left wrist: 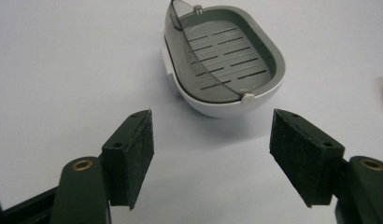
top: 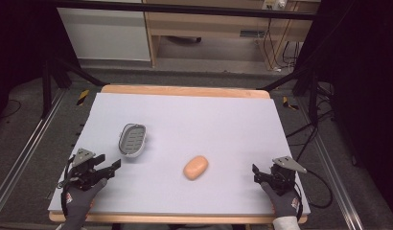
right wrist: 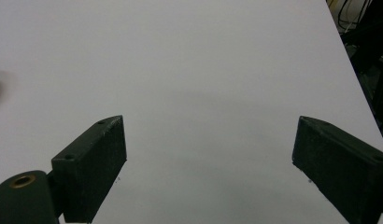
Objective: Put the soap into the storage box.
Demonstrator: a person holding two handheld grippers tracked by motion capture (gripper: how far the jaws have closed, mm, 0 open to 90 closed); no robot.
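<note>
A grey slotted soap dish [top: 132, 140] on a white base sits left of centre on the table; in the left gripper view the dish [left wrist: 224, 60] lies just ahead of the jaws, its clear lid tipped up on one side. An orange oval bar [top: 195, 167] lies near the middle front, apart from the dish. My left gripper [top: 112, 168] rests at the front left, open and empty, its jaws [left wrist: 210, 158] spread wide and pointing at the dish. At the front right, my right gripper [top: 256, 173] is open with nothing between its jaws [right wrist: 208, 158], facing bare sheet.
A pale sheet [top: 209, 120] covers the wooden table [top: 185, 90]. Black frame legs and cables [top: 309, 96] stand beside the table's far corners. The sheet's right edge [right wrist: 353, 70] runs close to my right gripper.
</note>
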